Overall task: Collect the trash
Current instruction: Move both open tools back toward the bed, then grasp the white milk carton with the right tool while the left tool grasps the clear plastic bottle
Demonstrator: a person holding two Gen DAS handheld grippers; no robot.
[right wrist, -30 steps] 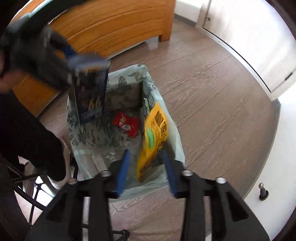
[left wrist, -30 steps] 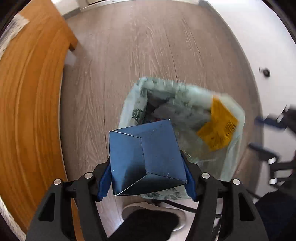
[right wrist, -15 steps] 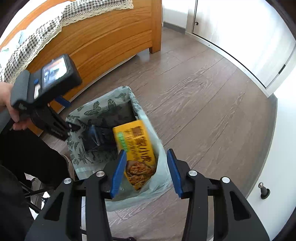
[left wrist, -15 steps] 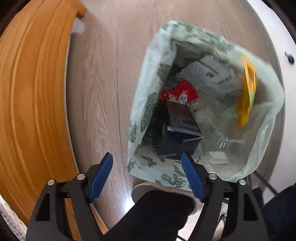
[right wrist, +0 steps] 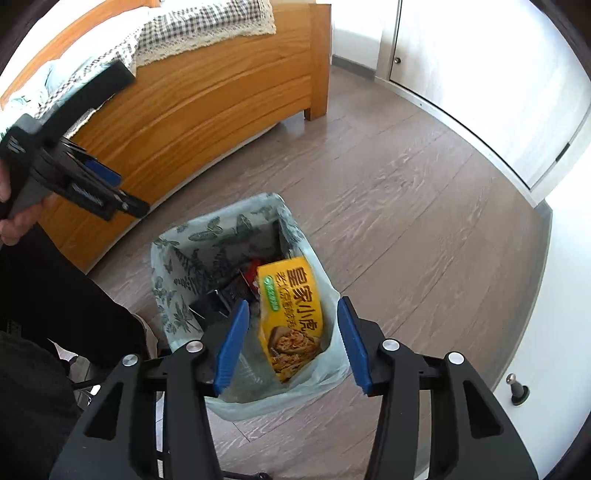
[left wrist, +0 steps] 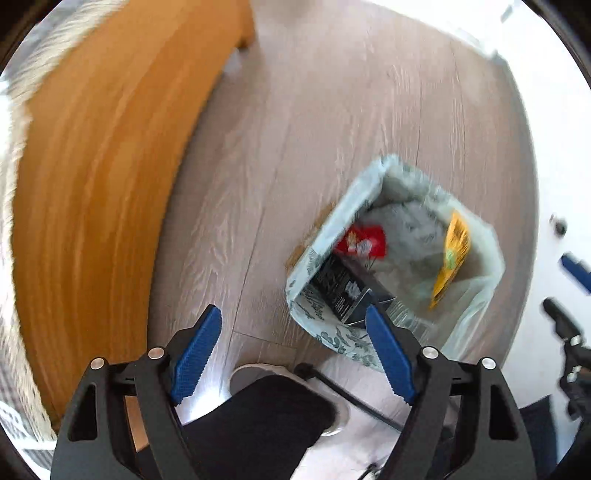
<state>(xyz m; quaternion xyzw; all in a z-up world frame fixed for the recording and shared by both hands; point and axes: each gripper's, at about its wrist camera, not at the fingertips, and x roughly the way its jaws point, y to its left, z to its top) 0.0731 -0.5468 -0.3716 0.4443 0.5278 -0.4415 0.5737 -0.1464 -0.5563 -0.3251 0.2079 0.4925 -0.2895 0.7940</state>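
A bin lined with a pale green leaf-print bag stands on the wood floor. Inside lie a dark blue box, a red wrapper and a yellow snack packet leaning on the bag's wall. My left gripper hangs open and empty above the floor, left of the bin. My right gripper hovers over the bin's near rim, its jaws opening. The yellow packet shows between the pads, below them and untouched.
A wooden bed frame with a checked cover runs along the left. A person's shoe and dark trouser leg stand beside the bin. White cabinet doors and a door stop are on the right.
The left gripper let the dark blue box drop into the bin, opened wide, then rose and swung left. The right gripper released the yellow packet into the bin and lifted.
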